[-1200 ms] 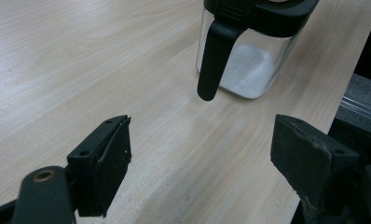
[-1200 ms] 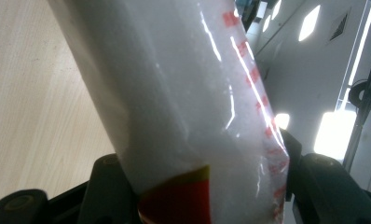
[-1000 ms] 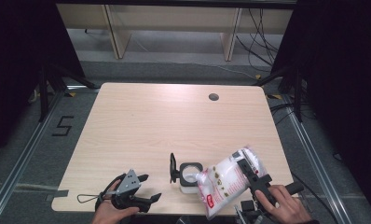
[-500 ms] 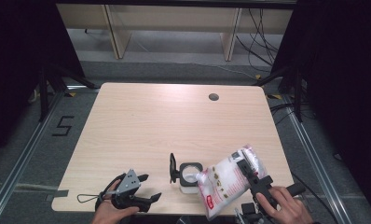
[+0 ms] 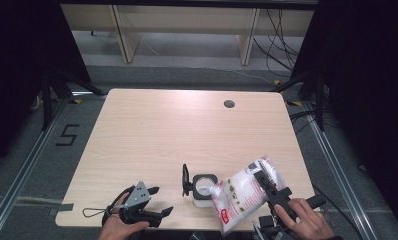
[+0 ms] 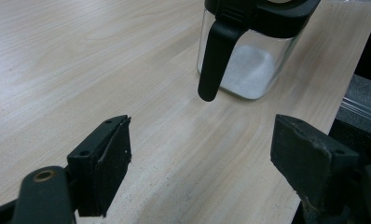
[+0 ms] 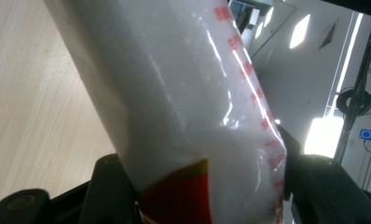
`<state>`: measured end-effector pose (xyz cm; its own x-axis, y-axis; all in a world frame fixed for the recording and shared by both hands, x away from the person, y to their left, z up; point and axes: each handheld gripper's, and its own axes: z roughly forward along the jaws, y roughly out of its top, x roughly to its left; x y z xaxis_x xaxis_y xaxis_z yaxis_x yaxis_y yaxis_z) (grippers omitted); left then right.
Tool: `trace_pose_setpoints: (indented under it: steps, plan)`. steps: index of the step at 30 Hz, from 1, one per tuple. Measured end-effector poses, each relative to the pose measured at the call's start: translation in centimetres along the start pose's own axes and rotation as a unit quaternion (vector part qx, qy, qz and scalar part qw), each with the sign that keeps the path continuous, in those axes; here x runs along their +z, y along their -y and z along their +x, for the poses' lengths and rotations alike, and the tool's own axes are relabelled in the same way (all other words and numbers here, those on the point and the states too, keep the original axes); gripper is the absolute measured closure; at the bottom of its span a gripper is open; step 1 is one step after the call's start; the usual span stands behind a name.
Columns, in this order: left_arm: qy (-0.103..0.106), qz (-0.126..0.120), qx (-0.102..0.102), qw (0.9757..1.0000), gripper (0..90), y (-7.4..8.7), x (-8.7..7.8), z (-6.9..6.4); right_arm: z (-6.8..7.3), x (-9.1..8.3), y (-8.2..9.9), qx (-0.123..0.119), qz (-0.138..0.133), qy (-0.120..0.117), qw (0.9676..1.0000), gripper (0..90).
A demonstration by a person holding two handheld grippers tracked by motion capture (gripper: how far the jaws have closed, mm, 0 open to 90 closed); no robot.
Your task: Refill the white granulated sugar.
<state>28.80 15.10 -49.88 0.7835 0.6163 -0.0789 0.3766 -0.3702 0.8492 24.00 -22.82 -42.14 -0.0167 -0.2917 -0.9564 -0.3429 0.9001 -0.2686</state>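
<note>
Currently right hand-held gripper (image 5: pixel 267 182) clamps a white bag (image 5: pixel 242 197) with red print, tilted, its lower corner over the open mouth of the clear jar (image 5: pixel 203 187). Jar sits on the worktop (image 5: pixel 187 135) near the front edge, black lid flipped up on its left side, white powder inside. In the right gripper view the bag (image 7: pixel 183 107) sits squeezed between both jaws. Left hand-held gripper (image 5: pixel 152 202) rests at the front-left, jaws wide apart, nothing between them, pointing toward the jar (image 6: pixel 249 51).

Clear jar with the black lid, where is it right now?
High view: the clear jar with the black lid stands near the table's front edge, under the tilted white bag's corner.
</note>
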Motion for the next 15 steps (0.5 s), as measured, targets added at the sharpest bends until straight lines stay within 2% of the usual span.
trace_pose_setpoints:
  steps: [3, 4, 6, 8, 9, 14, 15]
  plan:
    - [-0.001, 0.005, 0.001, 1.0000, 19.7, -0.04, -0.04, -0.03, 0.07, 0.03, -0.02, 0.005, -0.004, 0.002, 1.0000, 50.1]
    - [0.001, -0.002, -0.007, 1.0000, 19.7, -0.04, 0.06, -0.11, -0.12, 0.05, -0.06, -0.004, -0.009, 0.011, 0.9999, 50.1]
    - [0.001, -0.005, -0.005, 1.0000, 19.7, -0.01, 0.07, -0.10, -0.12, 0.01, -0.13, -0.005, -0.010, 0.017, 0.9998, 50.1]
    - [0.000, -0.005, -0.005, 1.0000, 19.7, 0.02, 0.07, -0.08, -0.08, -0.11, -0.18, -0.003, -0.005, 0.013, 0.9999, 50.1]
    - [0.000, -0.005, -0.005, 1.0000, 19.7, 0.02, 0.07, -0.08, -0.27, -0.16, -0.24, -0.011, -0.005, 0.023, 0.9997, 50.0]
    - [-0.001, 0.002, -0.001, 1.0000, 19.7, -0.02, -0.01, -0.05, -0.44, -0.33, -0.20, -0.011, -0.003, 0.024, 0.9997, 49.9]
    - [0.002, -0.005, -0.006, 1.0000, 19.7, -0.02, 0.09, -0.10, -0.43, -0.34, -0.20, -0.012, -0.002, 0.026, 0.9996, 49.9]
